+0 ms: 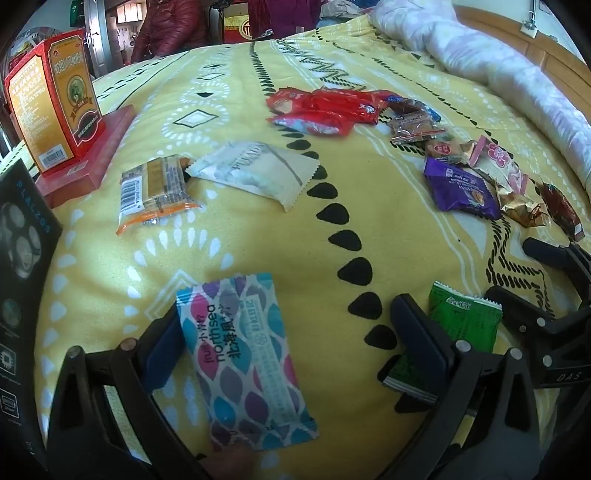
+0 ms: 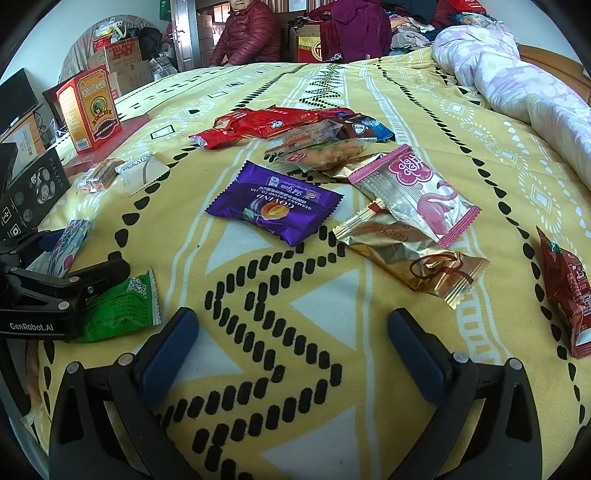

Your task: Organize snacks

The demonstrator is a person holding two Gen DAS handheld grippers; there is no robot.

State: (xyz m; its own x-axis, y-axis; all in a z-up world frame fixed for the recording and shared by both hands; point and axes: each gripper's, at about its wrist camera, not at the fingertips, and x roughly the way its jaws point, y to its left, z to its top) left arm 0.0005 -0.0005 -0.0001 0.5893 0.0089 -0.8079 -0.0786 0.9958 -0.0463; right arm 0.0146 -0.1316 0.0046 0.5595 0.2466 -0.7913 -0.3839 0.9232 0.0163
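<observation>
Yellow patterned bedspread [image 2: 295, 369] with black teardrop rows and white zigzag bands, covering the bed in both views. Rolled lilac floral quilt [image 2: 517, 85] along the bed's right edge, against a wooden headboard [image 1: 546, 55]. Upright red-and-gold printed carton [image 1: 55, 99], standing on a flat red box [image 1: 96, 155] at the bed's left side. Black printed box [image 2: 33, 192] marked with circular icons, lying near the carton, closer to the camera. Seated person in a dark red quilted jacket [image 2: 247, 33] beyond the far edge of the bed. Stacked brown cardboard boxes [image 2: 122, 62] behind the carton, beside a grey door [image 2: 184, 33].
</observation>
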